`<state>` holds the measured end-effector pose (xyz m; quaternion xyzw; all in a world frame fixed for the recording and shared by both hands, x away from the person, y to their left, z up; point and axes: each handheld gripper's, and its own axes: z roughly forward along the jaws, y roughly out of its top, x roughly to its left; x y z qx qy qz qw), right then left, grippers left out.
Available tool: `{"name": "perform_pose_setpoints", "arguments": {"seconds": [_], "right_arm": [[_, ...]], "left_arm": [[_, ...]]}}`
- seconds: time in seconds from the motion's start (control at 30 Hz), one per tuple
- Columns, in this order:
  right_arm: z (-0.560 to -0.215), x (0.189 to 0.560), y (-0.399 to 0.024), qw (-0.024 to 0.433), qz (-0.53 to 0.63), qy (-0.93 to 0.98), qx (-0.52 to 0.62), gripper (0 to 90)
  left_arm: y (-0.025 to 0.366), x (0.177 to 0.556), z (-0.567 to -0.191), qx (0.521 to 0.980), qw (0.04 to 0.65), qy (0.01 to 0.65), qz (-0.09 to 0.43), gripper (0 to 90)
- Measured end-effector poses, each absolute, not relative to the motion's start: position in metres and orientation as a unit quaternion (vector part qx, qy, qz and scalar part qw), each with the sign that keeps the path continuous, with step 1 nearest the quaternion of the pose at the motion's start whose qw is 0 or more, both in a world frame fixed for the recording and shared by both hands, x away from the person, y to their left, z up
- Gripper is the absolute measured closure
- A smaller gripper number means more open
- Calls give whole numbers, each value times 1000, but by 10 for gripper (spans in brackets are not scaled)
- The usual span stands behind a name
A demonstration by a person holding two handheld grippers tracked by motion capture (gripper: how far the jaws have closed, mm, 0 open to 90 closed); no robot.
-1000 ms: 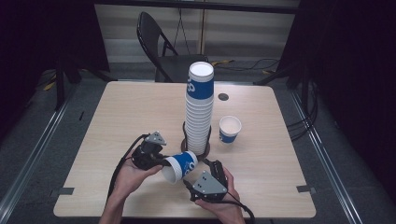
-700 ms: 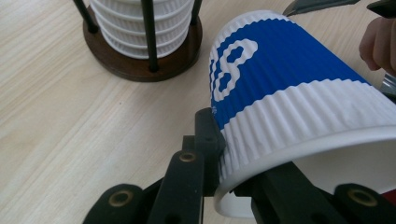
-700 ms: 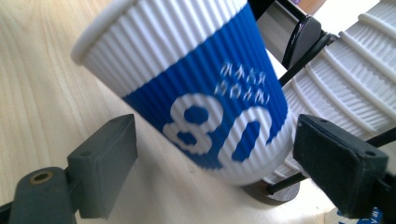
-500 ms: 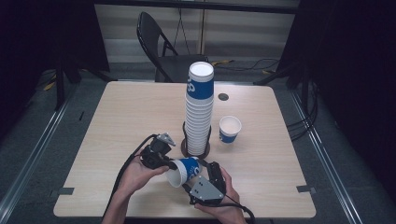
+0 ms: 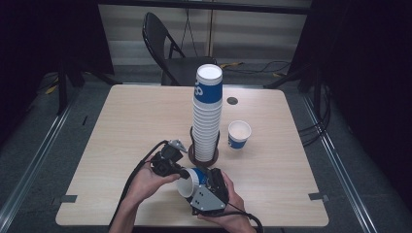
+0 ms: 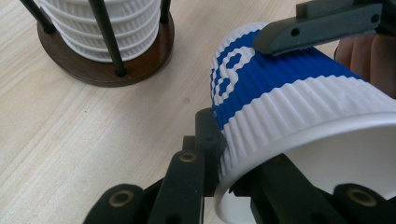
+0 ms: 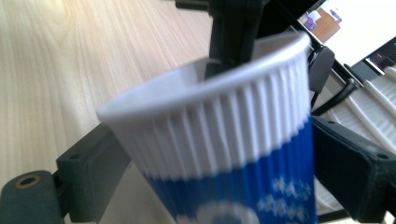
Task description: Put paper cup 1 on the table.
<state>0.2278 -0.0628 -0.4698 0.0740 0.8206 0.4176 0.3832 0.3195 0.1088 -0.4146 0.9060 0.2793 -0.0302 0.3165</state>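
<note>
A blue-and-white ribbed paper cup (image 5: 193,178) lies on its side above the table's front edge, held between both grippers. My left gripper (image 5: 182,173) is shut on the cup's (image 6: 289,79) wall at the rim, one jaw outside and one inside the mouth. In the left gripper view that gripper (image 6: 233,154) rises from the bottom. My right gripper (image 5: 206,178) is shut across the cup's body. In the right gripper view the cup (image 7: 224,140) sits between the jaws of that gripper (image 7: 219,168), mouth upward.
A tall stack of matching cups (image 5: 207,111) stands in a wire holder on a round wooden base (image 6: 93,70) mid-table, just beyond the hands. A single upright cup (image 5: 239,134) stands to its right. A folding chair (image 5: 165,48) is behind the table (image 5: 121,116).
My left gripper has edged a little to the right, closer to the right gripper. The cup stays gripped between the two and has shifted slightly with them.
</note>
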Motion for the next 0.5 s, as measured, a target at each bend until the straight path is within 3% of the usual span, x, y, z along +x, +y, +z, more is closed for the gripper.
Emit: {"name": "perform_pose_setpoints", "arguments": {"seconds": [0.23, 0.5], "right_arm": [[-467, 231, -60, 393, 423, 813, 74, 109], [-463, 231, -55, 374, 438, 815, 69, 166]], "left_arm": [[106, 319, -413, 894, 341, 287, -39, 860], [106, 318, -417, 892, 347, 285, -45, 855]]}}
